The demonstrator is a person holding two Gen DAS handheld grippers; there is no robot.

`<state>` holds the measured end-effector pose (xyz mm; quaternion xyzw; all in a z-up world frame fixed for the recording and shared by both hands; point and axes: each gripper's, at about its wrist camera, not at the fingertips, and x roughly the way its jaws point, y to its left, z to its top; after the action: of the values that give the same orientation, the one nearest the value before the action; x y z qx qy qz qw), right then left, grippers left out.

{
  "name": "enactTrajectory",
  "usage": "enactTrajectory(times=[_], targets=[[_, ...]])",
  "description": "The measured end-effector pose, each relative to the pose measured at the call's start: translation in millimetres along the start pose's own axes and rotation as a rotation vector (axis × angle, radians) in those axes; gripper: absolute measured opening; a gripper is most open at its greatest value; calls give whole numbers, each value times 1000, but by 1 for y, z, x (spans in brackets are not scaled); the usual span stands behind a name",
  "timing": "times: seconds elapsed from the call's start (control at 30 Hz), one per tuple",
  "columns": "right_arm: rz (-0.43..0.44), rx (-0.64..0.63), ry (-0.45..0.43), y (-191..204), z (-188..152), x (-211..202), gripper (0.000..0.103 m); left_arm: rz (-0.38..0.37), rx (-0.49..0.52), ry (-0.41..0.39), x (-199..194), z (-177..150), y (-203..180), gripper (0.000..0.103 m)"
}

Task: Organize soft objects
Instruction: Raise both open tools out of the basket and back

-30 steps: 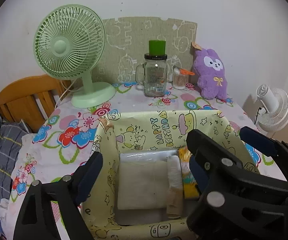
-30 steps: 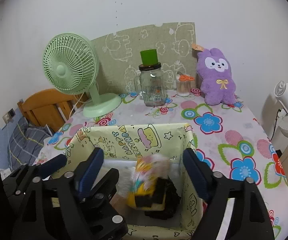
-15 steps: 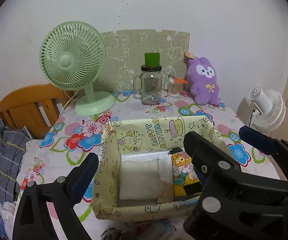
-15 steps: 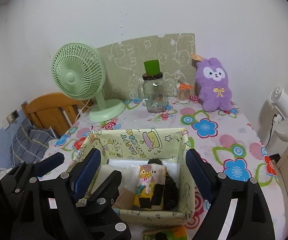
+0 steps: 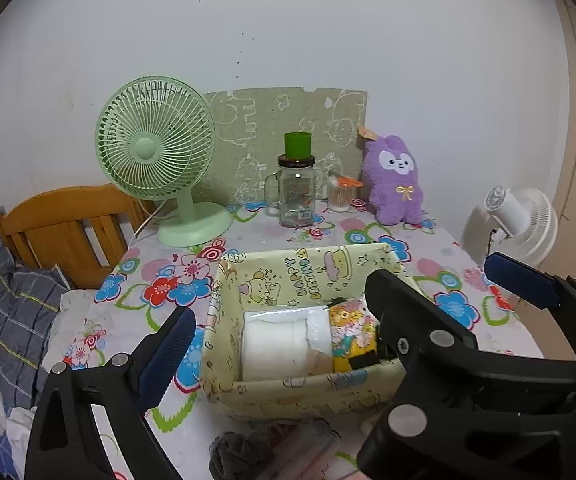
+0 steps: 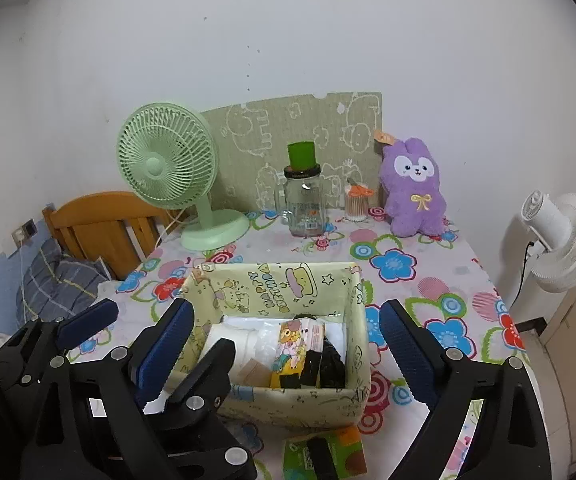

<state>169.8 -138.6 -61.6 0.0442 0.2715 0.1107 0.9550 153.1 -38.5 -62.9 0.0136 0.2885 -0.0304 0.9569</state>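
Yellow cartoon-print box (image 6: 288, 400) on the flowered tablecloth (image 6: 408, 280): holds a white folded cloth (image 5: 275, 344), a yellow printed pack (image 6: 292, 352) and a black item (image 6: 332, 364) side by side. Left gripper (image 5: 279, 312) spread wide, empty, hovering before the box. Right gripper (image 6: 288, 340) jaws opening, nothing clamped. Green fan (image 6: 167, 168), glass jar (image 6: 304, 208) and purple plush (image 6: 416, 192) behind the box.

A bedroom in a home, judging by the honey-coloured slatted wooden bed headboard (image 5: 63, 224) and the rumpled grey-blue checked bedding (image 5: 11, 320) just beside a table under a flower-printed cloth (image 6: 428, 276). Homely too: a mint-green plastic desk fan (image 5: 155, 152), a clear glass handled jar with a green cup on its lid (image 5: 296, 192) and a purple plush rabbit with a yellow bow (image 6: 416, 188), all against a plain white wall. Off to one side, a white standing fan (image 6: 564, 236).
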Motion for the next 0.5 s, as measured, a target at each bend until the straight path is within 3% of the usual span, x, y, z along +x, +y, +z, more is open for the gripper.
enactTrajectory(times=[0.27,0.5], targets=[[-18,-4,-31,3,-4,-27,103,-1,15,-36,-27,-4,-4,103],[-46,-5,-41,5,-12,-46,103,-12,21,-39,-38,-12,-6,103]])
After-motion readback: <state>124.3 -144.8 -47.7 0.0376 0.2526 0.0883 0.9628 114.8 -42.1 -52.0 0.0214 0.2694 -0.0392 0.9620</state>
